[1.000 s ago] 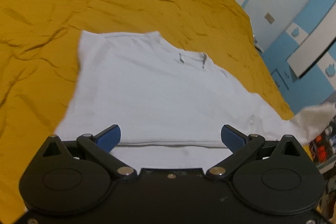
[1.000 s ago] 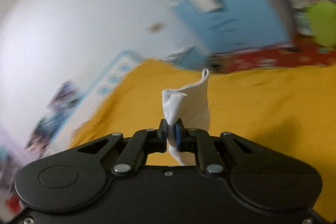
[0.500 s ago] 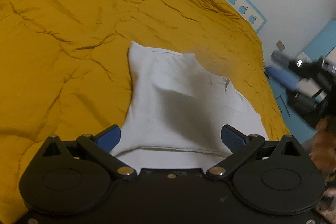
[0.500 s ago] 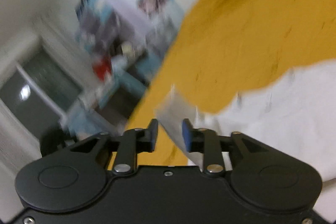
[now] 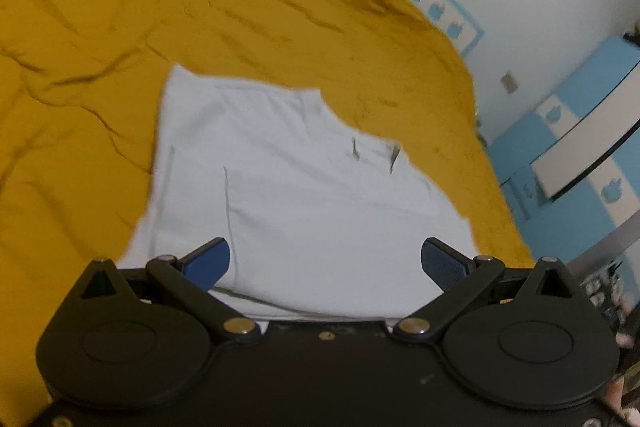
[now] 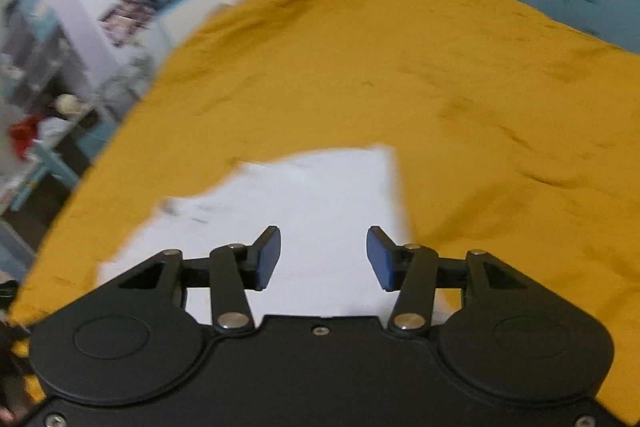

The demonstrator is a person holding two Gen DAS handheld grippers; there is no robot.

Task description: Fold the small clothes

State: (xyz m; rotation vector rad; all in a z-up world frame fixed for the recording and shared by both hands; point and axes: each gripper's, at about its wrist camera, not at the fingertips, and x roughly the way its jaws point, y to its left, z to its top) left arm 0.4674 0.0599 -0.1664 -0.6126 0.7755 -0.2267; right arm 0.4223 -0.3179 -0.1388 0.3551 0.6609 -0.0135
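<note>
A small white T-shirt (image 5: pixel 304 187) lies flat on the mustard-yellow bedspread (image 5: pixel 120 7), with one side folded over its body and the collar toward the far right. My left gripper (image 5: pixel 325 261) is open and empty, just above the shirt's near edge. In the right wrist view the same shirt (image 6: pixel 320 195) lies in front of my right gripper (image 6: pixel 323 257), which is open and empty above the cloth. That view is blurred by motion.
The bedspread (image 6: pixel 440 67) fills most of both views. A white wall with blue trim (image 5: pixel 460 11) and blue-and-white cabinets (image 5: pixel 580 147) stand beyond the bed's far right. Cluttered shelves (image 6: pixel 48 87) stand beyond the bed's edge in the right wrist view.
My right gripper carried the shirt's side across, then opened and let it go. The shirt now lies narrower, with that side folded over. My left gripper stayed open.
</note>
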